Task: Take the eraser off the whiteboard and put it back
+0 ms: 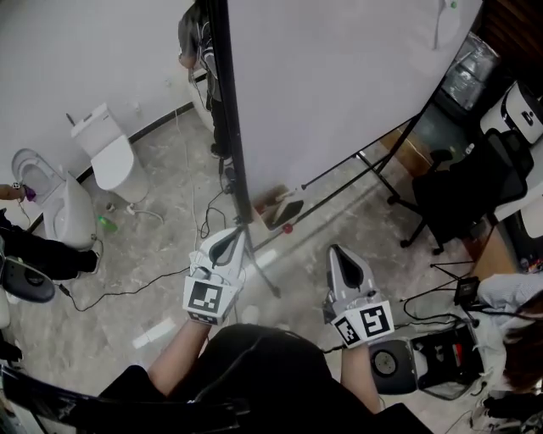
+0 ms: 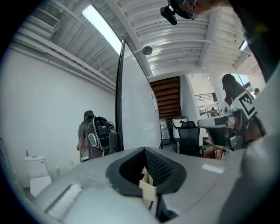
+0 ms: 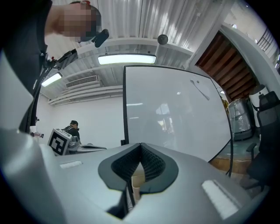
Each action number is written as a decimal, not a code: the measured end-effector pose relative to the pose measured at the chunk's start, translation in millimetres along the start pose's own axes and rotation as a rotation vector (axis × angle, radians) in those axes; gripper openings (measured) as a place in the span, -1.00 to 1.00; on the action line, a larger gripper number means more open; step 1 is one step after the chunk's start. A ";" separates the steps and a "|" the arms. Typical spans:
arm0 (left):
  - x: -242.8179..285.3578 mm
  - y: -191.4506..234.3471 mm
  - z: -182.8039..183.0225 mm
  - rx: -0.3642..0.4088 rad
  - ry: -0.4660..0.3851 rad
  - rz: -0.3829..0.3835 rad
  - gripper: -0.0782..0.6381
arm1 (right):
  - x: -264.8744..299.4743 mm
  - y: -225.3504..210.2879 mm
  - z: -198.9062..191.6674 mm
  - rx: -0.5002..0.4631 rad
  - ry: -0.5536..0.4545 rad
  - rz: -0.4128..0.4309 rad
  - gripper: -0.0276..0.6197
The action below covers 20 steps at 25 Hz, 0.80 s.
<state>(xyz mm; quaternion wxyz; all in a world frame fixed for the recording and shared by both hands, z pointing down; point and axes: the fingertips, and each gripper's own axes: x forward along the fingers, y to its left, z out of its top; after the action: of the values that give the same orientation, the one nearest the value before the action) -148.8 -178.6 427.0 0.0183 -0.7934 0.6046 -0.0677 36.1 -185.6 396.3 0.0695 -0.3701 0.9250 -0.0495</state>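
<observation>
The whiteboard (image 1: 339,85) stands upright on a black frame straight ahead of me. A slim pale object (image 1: 440,24) clings high on its far right corner; it shows as a thin bar (image 3: 199,90) in the right gripper view. I cannot tell whether it is the eraser. A dark flat item (image 1: 286,212) lies at the board's lower edge. My left gripper (image 1: 227,240) is shut and empty, level with the board's black left edge (image 2: 119,100). To its right my right gripper (image 1: 339,254) faces the board (image 3: 175,113), shut with nothing between its pads.
Two white toilets (image 1: 110,157) (image 1: 59,208) stand on the floor at left. Black cables (image 1: 127,292) trail across the tiles. A black office chair (image 1: 462,186) and boxes crowd the right side. A person with a backpack (image 2: 92,135) stands behind the board's left edge.
</observation>
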 end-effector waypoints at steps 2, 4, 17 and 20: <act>-7.3 3.1 9.7 -0.048 -0.025 0.027 -0.76 | 2.9 1.5 0.7 -0.001 0.000 0.013 -0.89; -12.2 6.2 15.4 -0.068 -0.041 0.042 -0.77 | 4.3 2.4 0.7 -0.002 0.001 0.021 -0.89; -11.3 -7.9 12.7 -0.089 -0.038 0.018 -0.76 | -9.7 -2.4 -1.0 -0.007 0.007 -0.004 -0.89; -11.7 -9.2 12.5 -0.058 -0.041 0.003 -0.76 | -12.4 -0.8 -0.5 -0.009 0.009 -0.008 -0.89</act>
<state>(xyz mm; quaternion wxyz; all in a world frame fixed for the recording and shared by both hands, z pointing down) -141.4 -165.5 414.6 0.0075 -0.7941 0.6068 -0.0339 45.4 -177.6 398.1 0.0637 -0.3741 0.9240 -0.0473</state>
